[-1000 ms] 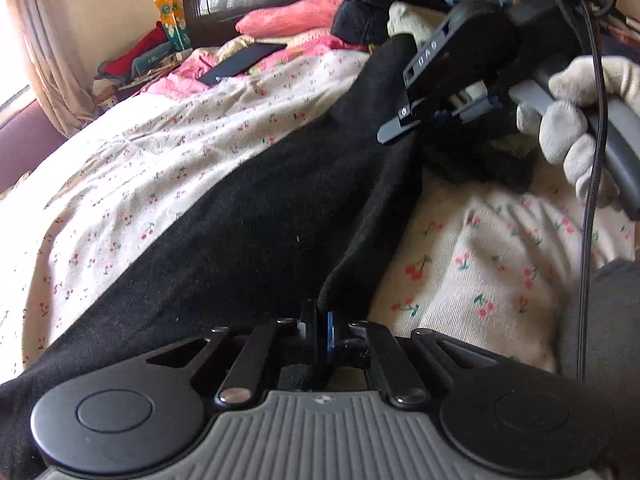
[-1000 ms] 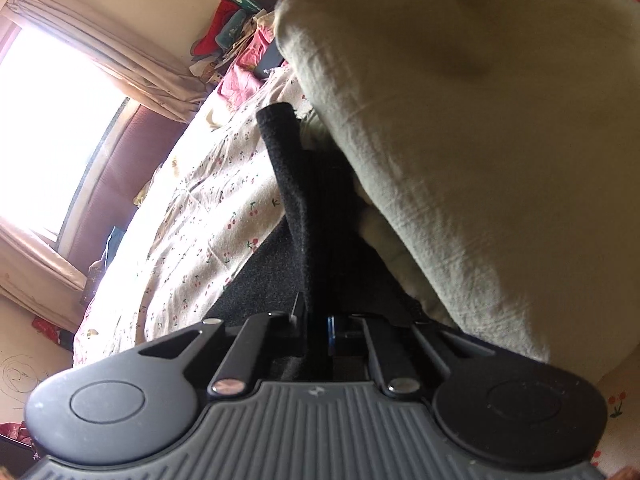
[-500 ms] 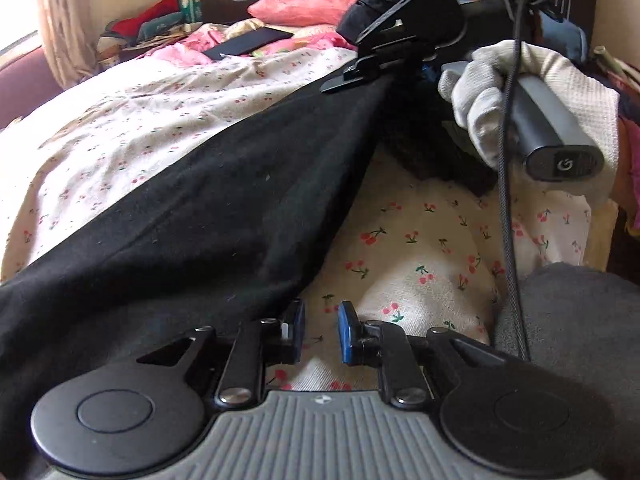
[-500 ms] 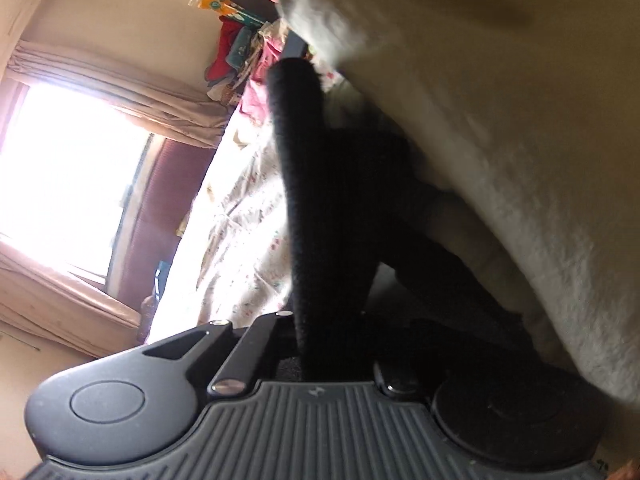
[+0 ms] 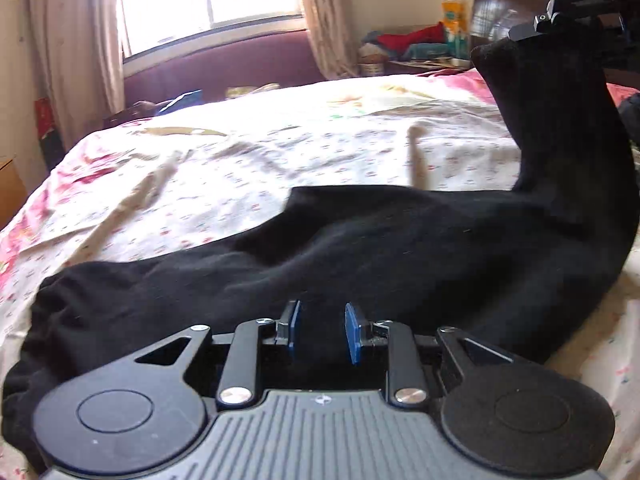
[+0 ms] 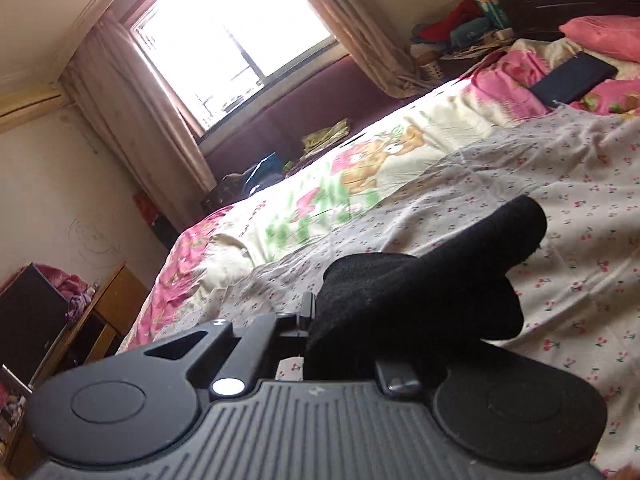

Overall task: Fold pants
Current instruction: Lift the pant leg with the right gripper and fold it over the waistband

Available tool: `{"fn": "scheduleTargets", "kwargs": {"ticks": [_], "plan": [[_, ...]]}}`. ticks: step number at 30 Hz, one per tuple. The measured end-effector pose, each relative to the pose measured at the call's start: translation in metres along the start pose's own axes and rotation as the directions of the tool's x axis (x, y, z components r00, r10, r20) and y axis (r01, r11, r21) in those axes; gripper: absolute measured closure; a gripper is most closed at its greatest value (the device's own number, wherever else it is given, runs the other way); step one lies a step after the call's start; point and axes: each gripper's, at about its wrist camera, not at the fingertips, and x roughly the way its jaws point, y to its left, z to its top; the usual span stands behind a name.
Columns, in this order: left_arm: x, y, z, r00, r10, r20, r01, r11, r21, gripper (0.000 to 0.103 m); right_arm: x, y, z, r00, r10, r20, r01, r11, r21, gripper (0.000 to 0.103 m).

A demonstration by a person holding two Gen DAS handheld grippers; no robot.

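Black pants (image 5: 360,248) lie stretched across the cherry-print bed sheet (image 5: 280,152). My left gripper (image 5: 322,330) hovers just over their near edge. Its jaws are opening, the blue pads (image 5: 352,334) are apart, and no cloth is pinched between them. One end of the pants rises at the right, where my right gripper (image 5: 560,20) holds it up. In the right wrist view my right gripper (image 6: 340,320) is shut on that black cloth (image 6: 420,288), which bunches over and hides its fingertips.
A bright window (image 6: 232,36) with curtains is behind a dark purple bench (image 5: 224,64) along the bed's far side. A dark flat device (image 6: 572,78) and a pink pillow (image 6: 600,36) lie near the headboard. A wooden cabinet (image 6: 108,312) stands left of the bed.
My left gripper let go of the pants, opened and swung round to face the window. My right gripper rose with the pants end, away from the beige cushion.
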Motion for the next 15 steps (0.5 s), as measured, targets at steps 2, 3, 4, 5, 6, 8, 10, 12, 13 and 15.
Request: {"fn": "scheduleTargets", "kwargs": {"ticks": [2,3,4,5,6,8,10,12,13,15], "plan": [[-0.007,0.033,-0.016,0.998,0.058,-0.019,-0.059,0.997,-0.041,0.065,0.035,0.05,-0.02,0.998,0.041,-0.057,-0.047,0.993,-0.11,0.097],[-0.011,0.049,-0.025,0.997,0.068,-0.03,-0.07,0.995,-0.069,0.065,0.053,0.074,-0.032,0.994,0.055,-0.09,-0.069,0.985,-0.155,0.097],[-0.017,0.061,-0.032,0.997,0.071,-0.032,-0.074,0.993,-0.093,0.064,0.073,0.099,-0.048,0.989,0.068,-0.132,-0.094,0.973,-0.209,0.097],[-0.022,0.07,-0.039,0.997,0.075,-0.031,-0.077,0.991,-0.108,0.064,0.092,0.12,-0.065,0.985,0.067,-0.161,-0.109,0.958,-0.265,0.097],[-0.028,0.077,-0.046,0.997,0.076,-0.026,-0.079,0.99,-0.117,0.063,0.108,0.141,-0.085,0.979,0.067,-0.19,-0.126,0.939,-0.319,0.097],[-0.035,0.089,-0.055,0.998,0.062,-0.016,-0.064,0.987,-0.146,0.063,0.132,0.185,-0.129,0.963,0.068,-0.26,-0.184,0.872,-0.454,0.097],[-0.041,0.097,-0.064,0.999,0.041,0.0,-0.04,0.982,-0.183,0.062,0.143,0.223,-0.179,0.955,0.038,-0.293,-0.217,0.764,-0.608,0.096],[-0.048,0.106,-0.071,1.0,0.026,0.014,-0.022,0.976,-0.216,0.062,0.15,0.248,-0.222,0.952,-0.026,-0.305,-0.222,0.629,-0.746,0.092],[-0.053,0.108,-0.076,1.0,0.02,0.023,-0.014,0.974,-0.225,0.062,0.147,0.25,-0.238,0.956,-0.034,-0.292,-0.218,0.586,-0.781,0.084],[-0.055,0.112,-0.079,0.999,0.009,0.041,0.001,0.972,-0.233,0.062,0.139,0.248,-0.252,0.963,-0.022,-0.269,-0.222,0.504,-0.835,0.076]]}}
